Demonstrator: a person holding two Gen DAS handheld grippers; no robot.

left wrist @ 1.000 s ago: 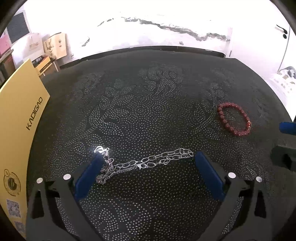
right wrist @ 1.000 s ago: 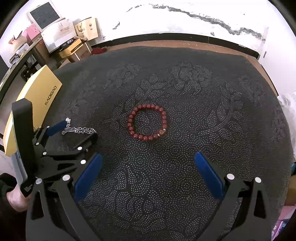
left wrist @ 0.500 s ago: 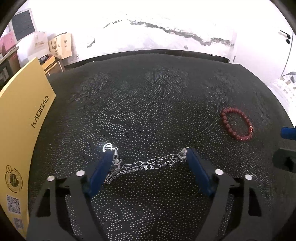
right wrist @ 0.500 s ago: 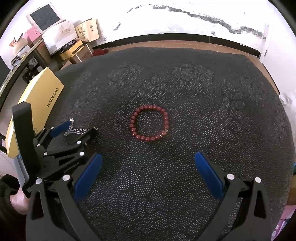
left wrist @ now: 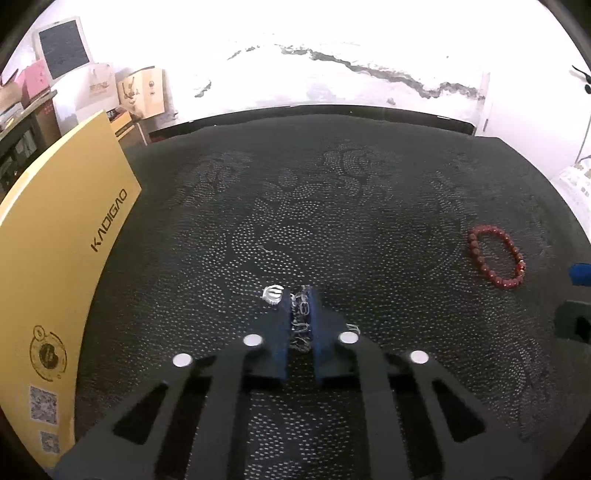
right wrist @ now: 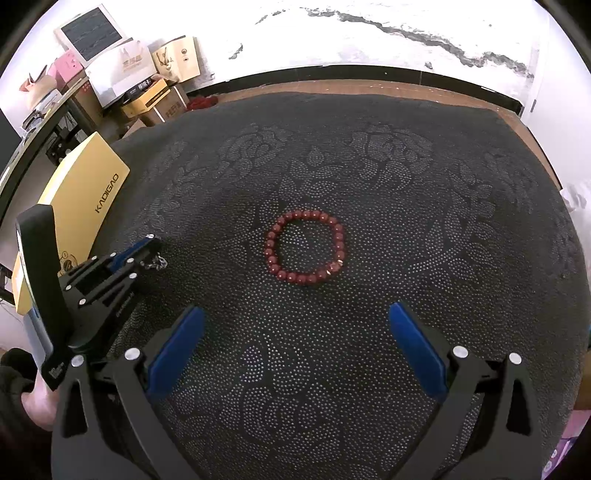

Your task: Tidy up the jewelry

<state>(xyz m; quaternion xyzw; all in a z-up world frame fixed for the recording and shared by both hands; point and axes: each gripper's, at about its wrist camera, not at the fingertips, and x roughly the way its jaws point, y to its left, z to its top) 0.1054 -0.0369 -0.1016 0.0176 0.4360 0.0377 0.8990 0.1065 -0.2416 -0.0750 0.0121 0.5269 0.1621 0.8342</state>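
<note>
My left gripper [left wrist: 300, 295] is shut on a silver chain [left wrist: 301, 321], bunched between its blue pads, with the clasp end [left wrist: 272, 294] sticking out to the left on the black patterned cloth [left wrist: 332, 206]. The left gripper also shows in the right wrist view [right wrist: 147, 249], with a bit of chain [right wrist: 158, 263] hanging from it. A red bead bracelet [right wrist: 305, 246] lies flat on the cloth, ahead of my open, empty right gripper [right wrist: 295, 325]. The bracelet also shows at the right in the left wrist view [left wrist: 496, 257].
A yellow box lid marked KADIGAO [left wrist: 55, 258] stands at the cloth's left edge and shows in the right wrist view [right wrist: 79, 192] too. Cardboard boxes and a monitor [right wrist: 110, 62] stand beyond the far left corner. A white wall [right wrist: 369, 33] is behind.
My left gripper has closed on the silver chain, gathering it from a stretched line into a bunch between the pads. The right gripper and the bracelet have stayed put.
</note>
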